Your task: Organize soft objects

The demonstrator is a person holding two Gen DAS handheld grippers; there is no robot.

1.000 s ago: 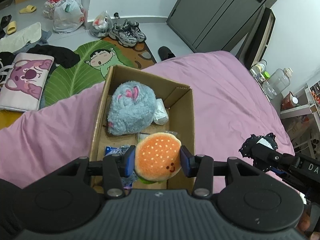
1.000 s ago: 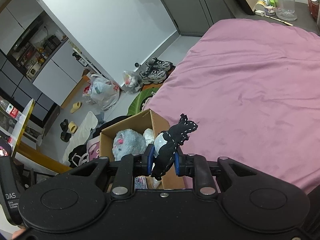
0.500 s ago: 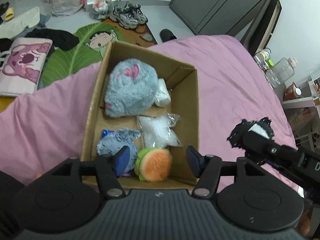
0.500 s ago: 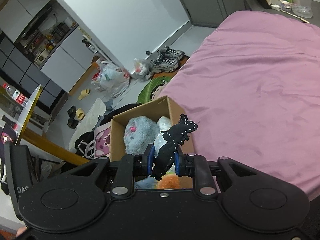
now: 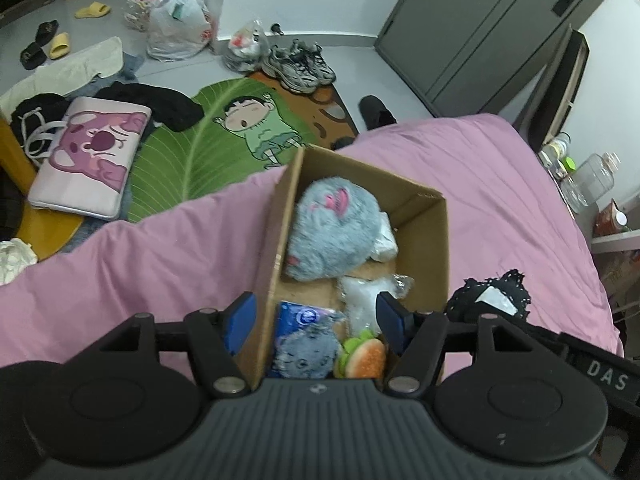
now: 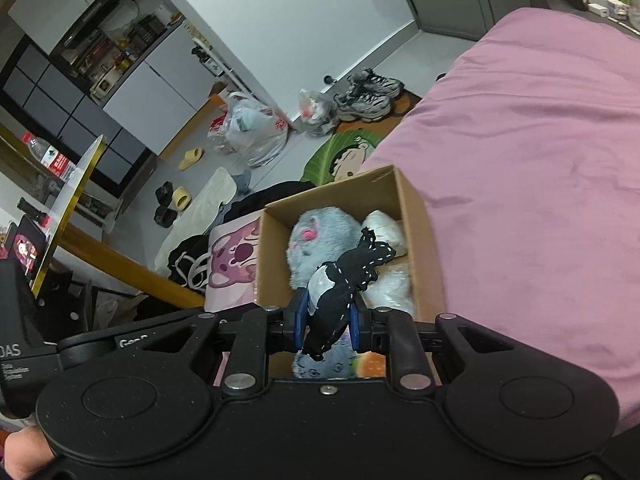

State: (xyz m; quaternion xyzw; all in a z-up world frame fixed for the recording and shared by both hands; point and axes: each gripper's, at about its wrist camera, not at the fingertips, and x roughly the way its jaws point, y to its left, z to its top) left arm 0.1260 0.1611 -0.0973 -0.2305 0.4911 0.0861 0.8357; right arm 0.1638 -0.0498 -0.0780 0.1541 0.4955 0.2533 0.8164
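Observation:
A cardboard box [image 5: 426, 236] sits on the pink bed. In it lie a grey fluffy plush [image 5: 332, 232], a small grey plush [image 5: 306, 354], a burger plush [image 5: 364, 356] and clear plastic packets [image 5: 366, 296]. My left gripper [image 5: 316, 322] is open and empty above the box's near end. My right gripper [image 6: 326, 320] is shut on a black and white soft toy [image 6: 344, 284] and holds it over the box [image 6: 404, 200]. That toy also shows in the left wrist view [image 5: 490, 296], just right of the box.
The pink bedsheet [image 5: 500, 200] spreads around the box. On the floor beyond are a green leaf rug [image 5: 192, 152], a pink cushion [image 5: 88, 160], sneakers [image 5: 300, 64] and plastic bags [image 5: 176, 24]. Bottles [image 5: 592, 180] stand on a side shelf at right.
My left gripper opened and let the burger plush drop into the box, then drew back. My right gripper carried the black and white toy closer, over the box.

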